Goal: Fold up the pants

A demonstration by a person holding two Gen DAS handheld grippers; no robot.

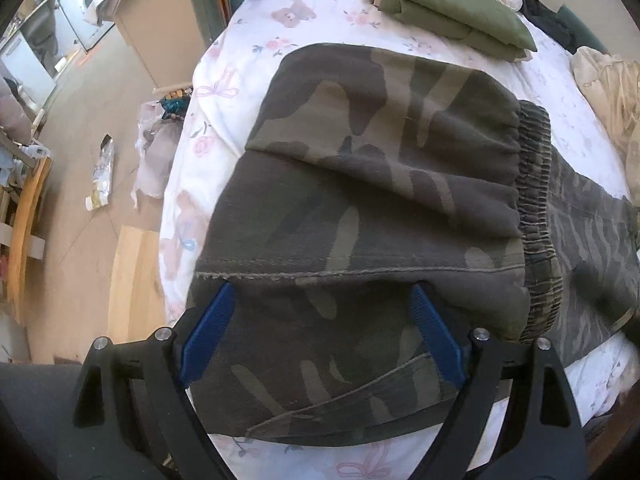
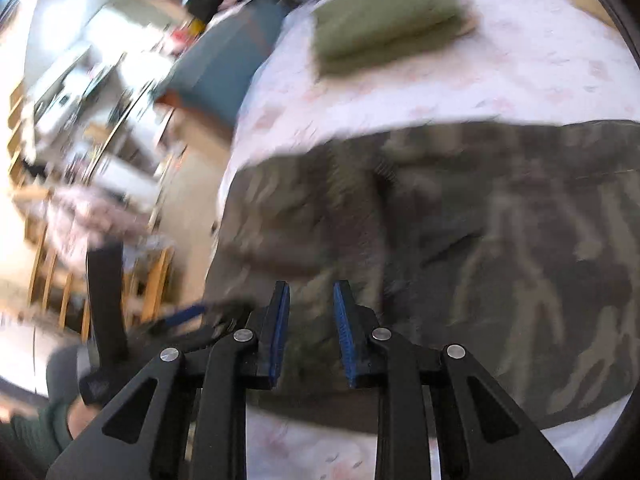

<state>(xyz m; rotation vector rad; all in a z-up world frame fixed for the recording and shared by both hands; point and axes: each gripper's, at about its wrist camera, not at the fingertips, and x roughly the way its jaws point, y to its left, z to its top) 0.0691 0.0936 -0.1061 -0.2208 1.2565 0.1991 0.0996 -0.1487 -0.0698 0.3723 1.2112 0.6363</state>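
The pants (image 1: 360,220) lie on the bed (image 1: 224,80), partly folded: one camouflage layer is doubled back so its hem seam runs crosswise just ahead of our left tool (image 1: 320,292), and the elastic waistband (image 1: 536,208) sits at the right edge of that fold. The bundle's long axis runs left to right in the left wrist view, with more cloth trailing off to the right past the waistband.

Our left tool hangs over the near part of the pants with its blue pads wide apart, nothing pinched between them. Our right tool (image 2: 310,292) stands over the pants too, pads a narrow gap apart; the picture is blurred, and we see cloth below the gap but no cloth caught in it, so we read it as empty.

We judge the next fold must bring the trailing right-hand part over the doubled stack, so the right tool is the nearer one to that end. A folded green garment (image 1: 460,4) lies well apart at the far side of the bed.
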